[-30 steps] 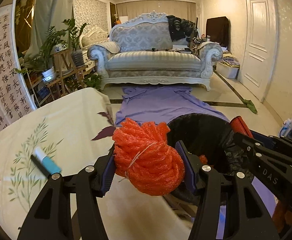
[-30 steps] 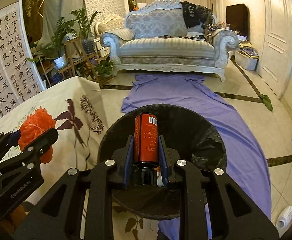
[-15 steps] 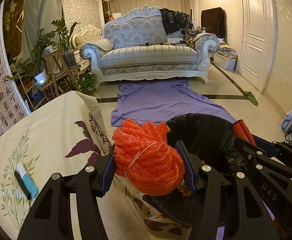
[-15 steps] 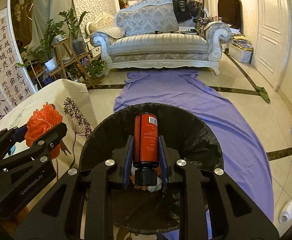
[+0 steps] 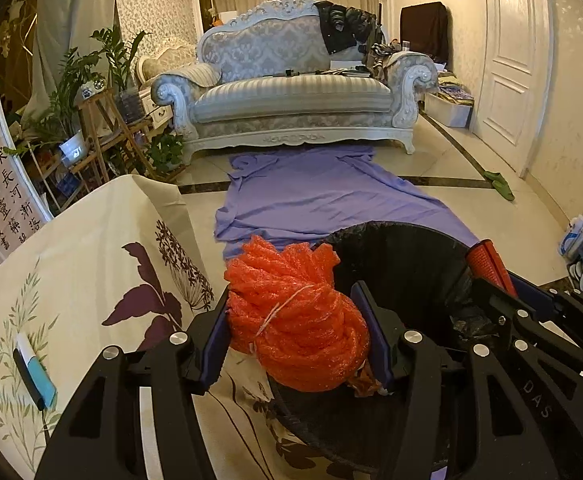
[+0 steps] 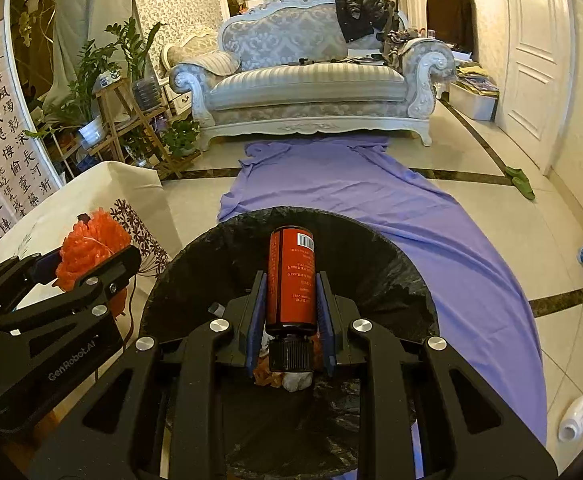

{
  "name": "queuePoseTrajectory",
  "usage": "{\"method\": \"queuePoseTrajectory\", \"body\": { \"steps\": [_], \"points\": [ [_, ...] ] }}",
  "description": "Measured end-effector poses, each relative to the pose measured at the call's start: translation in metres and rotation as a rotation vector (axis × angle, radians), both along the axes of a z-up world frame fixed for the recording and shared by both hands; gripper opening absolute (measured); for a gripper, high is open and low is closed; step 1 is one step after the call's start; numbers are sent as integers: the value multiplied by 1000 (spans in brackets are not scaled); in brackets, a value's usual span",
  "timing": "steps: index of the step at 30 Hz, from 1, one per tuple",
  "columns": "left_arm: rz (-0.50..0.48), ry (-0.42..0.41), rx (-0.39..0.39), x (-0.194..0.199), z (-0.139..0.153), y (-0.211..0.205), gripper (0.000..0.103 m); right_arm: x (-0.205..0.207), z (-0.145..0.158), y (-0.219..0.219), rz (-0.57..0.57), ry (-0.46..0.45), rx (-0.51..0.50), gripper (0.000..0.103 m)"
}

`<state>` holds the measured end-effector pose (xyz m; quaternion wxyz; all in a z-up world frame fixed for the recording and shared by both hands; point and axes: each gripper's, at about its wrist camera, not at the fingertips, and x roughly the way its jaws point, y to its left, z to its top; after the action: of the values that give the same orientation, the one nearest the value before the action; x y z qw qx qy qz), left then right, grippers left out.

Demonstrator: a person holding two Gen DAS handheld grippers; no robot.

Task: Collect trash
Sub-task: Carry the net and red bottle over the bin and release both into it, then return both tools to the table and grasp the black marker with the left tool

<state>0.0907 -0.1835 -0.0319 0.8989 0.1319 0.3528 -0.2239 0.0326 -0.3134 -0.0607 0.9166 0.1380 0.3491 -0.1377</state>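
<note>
Orange foam-net bundle (image 5: 297, 320) sits clamped in your left gripper (image 5: 296, 330), at the near-left rim of the black-lined round trash bin (image 6: 391, 264). Your right gripper (image 6: 290, 316) pinches a red cylindrical bottle (image 6: 291, 276) above the bin's middle.

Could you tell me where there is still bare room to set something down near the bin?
Free: the tablecloth between the blue-and-white tube and the bin; the tile floor right of the purple sheet. Crowded: the bin mouth, where both grippers hold the orange mesh bundle and red bottle.
</note>
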Motion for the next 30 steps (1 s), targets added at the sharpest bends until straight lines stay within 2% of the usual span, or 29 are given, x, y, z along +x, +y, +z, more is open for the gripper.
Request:
{"method": "queuePoseTrajectory", "body": {
  "steps": [5,10,13,15,24,27,30],
  "points": [
    [-4,3,9,0,0,-2,59,0,-1,-2,-8,6,1,24],
    [11,4,9,2,1,0,74,0,2,-1,-25,0,-1,28],
    [14,-2,13,1,2,0,77,-4,4,-4,-44,-10,-4,34],
    [7,-1,17,0,1,0,79,-7,5,-6,-53,-16,-10,35],
    [15,8,10,-1,5,6,81,-16,7,-13,-87,-20,-13,44],
    [22,8,3,-4,8,10,81,-18,7,-12,-89,-17,-13,50],
    [31,1,2,-8,13,17,81,-18,7,-11,-82,-16,-12,51]
  ]
}}
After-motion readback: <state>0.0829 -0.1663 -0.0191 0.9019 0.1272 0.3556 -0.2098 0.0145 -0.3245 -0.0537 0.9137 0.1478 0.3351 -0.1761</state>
